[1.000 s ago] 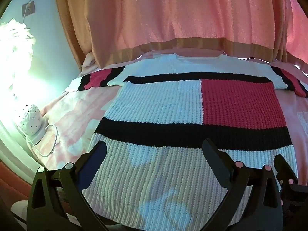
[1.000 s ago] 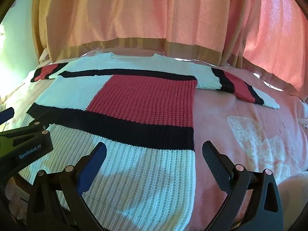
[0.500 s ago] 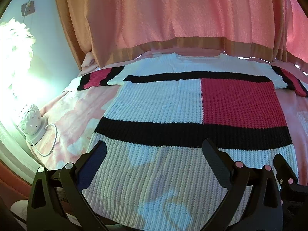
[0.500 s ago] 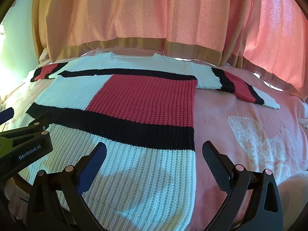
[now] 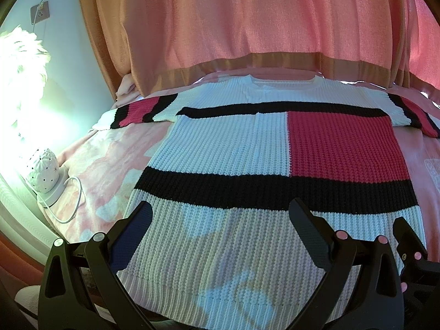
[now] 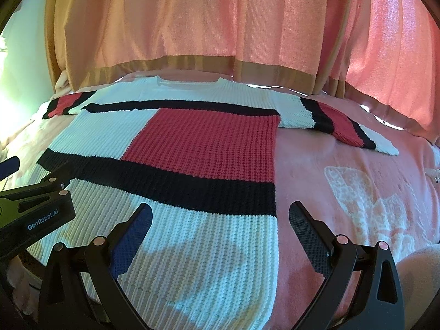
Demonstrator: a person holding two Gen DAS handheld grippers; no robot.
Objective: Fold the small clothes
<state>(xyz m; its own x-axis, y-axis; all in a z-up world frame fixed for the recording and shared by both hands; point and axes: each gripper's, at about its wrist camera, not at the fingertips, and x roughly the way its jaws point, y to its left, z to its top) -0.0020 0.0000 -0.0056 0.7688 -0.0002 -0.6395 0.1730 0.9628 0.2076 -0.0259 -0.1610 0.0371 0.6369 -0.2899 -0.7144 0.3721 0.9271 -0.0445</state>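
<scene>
A knit sweater point(image 5: 228, 148) in white, black and red blocks lies flat and spread out on the pink bed cover, collar at the far side, both sleeves out to the sides. It also shows in the right wrist view point(image 6: 198, 148). My left gripper point(image 5: 220, 217) is open and empty, hovering over the hem's left part. My right gripper point(image 6: 220, 217) is open and empty over the hem's right corner. The left gripper's body point(image 6: 35, 209) shows at the left edge of the right wrist view.
Pink curtains point(image 5: 247, 22) hang behind the bed. A small white dotted lamp point(image 5: 45, 176) with a white cable sits at the bed's left edge by the wall. Bare pink bed cover point(image 6: 357, 187) lies right of the sweater.
Both grippers have eased slightly forward over the hem; the sweater sits a little lower and nearer in both views. Both stay open.
</scene>
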